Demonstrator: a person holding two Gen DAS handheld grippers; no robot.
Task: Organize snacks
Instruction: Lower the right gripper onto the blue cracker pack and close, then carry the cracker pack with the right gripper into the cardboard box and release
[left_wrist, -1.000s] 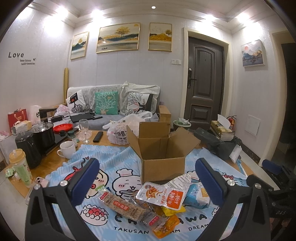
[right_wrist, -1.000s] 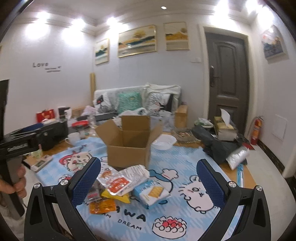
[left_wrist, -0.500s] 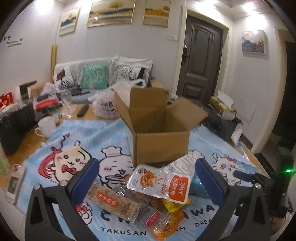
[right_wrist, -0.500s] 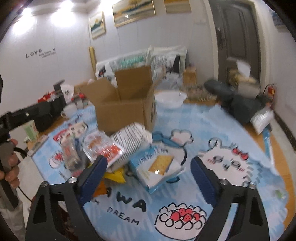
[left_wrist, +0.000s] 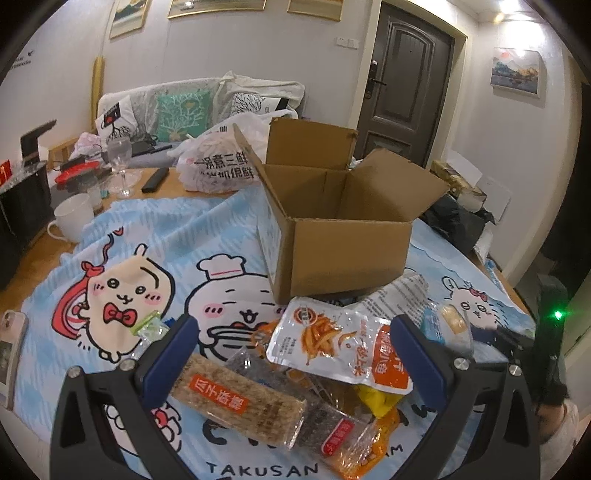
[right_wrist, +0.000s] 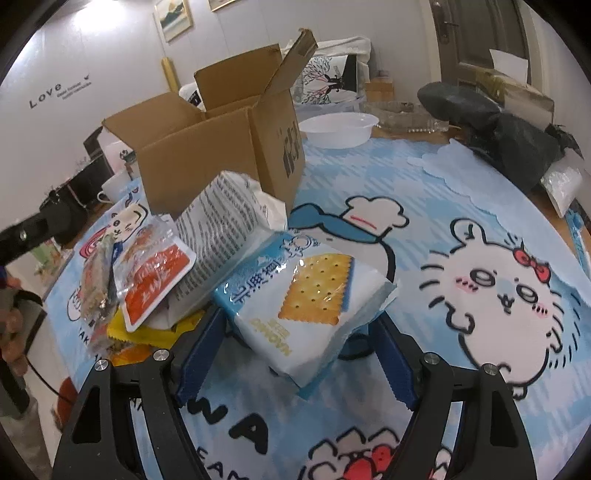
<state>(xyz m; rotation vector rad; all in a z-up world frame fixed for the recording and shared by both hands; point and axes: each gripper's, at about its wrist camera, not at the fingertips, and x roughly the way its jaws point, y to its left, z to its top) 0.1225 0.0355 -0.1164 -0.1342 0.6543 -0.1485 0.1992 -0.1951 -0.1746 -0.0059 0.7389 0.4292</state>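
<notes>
An open cardboard box (left_wrist: 340, 229) stands on the blue cartoon tablecloth (left_wrist: 155, 236); it also shows in the right wrist view (right_wrist: 221, 147). A pile of snacks lies in front of it. My left gripper (left_wrist: 291, 354) is open, its jaws either side of a brown seed bar (left_wrist: 240, 406) and a silver-orange pouch (left_wrist: 340, 343). My right gripper (right_wrist: 295, 354) is open, its jaws around a blue-white cracker pack (right_wrist: 306, 295). A white printed bag (right_wrist: 229, 225) and the silver-orange pouch (right_wrist: 155, 273) lie left of the pack.
A white mug (left_wrist: 72, 216), wine glass (left_wrist: 120, 162), remote (left_wrist: 155, 180) and plastic bag (left_wrist: 218, 162) sit behind the cloth. A phone (left_wrist: 11, 347) lies at the left edge. A white bowl (right_wrist: 338, 127) and black bags (right_wrist: 498, 125) are at the back right.
Both grippers have moved forward and down onto the snack pile. The right gripper's jaws have narrowed and now bracket the cracker pack.
</notes>
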